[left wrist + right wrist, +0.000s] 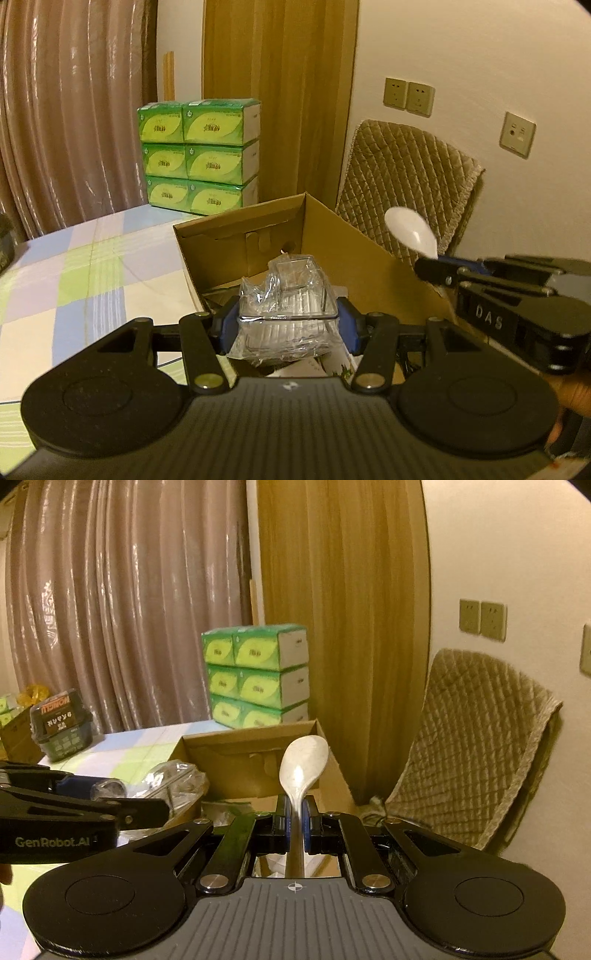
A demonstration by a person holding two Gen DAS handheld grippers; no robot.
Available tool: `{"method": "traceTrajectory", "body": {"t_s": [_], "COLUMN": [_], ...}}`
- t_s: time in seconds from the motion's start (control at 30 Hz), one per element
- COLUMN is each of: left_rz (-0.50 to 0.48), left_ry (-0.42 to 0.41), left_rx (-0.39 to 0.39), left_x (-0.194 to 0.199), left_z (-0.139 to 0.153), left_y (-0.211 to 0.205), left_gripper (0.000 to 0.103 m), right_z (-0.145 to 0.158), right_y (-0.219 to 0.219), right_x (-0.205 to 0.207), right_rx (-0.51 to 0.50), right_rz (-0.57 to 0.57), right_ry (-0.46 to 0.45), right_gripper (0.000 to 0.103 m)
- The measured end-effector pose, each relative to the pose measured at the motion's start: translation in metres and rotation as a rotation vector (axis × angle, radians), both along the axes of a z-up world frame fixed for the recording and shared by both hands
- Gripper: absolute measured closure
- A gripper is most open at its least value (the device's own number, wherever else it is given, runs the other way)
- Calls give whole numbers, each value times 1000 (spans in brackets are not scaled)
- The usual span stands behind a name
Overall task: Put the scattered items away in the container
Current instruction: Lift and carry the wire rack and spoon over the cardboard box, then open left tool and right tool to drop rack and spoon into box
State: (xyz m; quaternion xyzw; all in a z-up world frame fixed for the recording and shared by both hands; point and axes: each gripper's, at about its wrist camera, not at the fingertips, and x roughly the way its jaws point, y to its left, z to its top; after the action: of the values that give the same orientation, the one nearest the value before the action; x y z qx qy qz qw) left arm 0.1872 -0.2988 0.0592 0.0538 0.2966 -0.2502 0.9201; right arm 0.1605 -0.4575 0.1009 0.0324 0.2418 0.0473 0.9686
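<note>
My left gripper [287,326] is shut on a clear plastic box wrapped in crinkled film [286,299], held over the near part of an open cardboard box [236,229]. The right gripper [295,823] is shut on the handle of a metal spoon [303,764], bowl upward, above the same cardboard box [221,746]. In the left wrist view the spoon [410,230] and right gripper [439,269] hang over the box's right wall. From the right wrist the left gripper [147,805] and its plastic box [173,779] show at the left. Papers lie inside the cardboard box.
The cardboard box sits on a checked cloth [74,280]. Stacked green tissue packs [199,155] stand behind it. A chair with a quilted cover [406,177] is at the right by the wall. A dark tub [61,723] rests far left near curtains [110,609].
</note>
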Motion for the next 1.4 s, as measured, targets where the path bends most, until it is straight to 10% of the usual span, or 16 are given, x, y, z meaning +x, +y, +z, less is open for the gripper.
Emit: {"method": "traceTrajectory", "body": {"t_s": [1.4], "left_rz": [130], "left_ry": [34], "left_rx": [-21], "left_x": [13], "left_z": [-20], "left_y": [38], "left_gripper": [30], "right_z": [-10], "right_y": [17], "right_x": [42], "right_rx": [5], "right_rz": [55], "right_ry": [78], "right_gripper": [100]}}
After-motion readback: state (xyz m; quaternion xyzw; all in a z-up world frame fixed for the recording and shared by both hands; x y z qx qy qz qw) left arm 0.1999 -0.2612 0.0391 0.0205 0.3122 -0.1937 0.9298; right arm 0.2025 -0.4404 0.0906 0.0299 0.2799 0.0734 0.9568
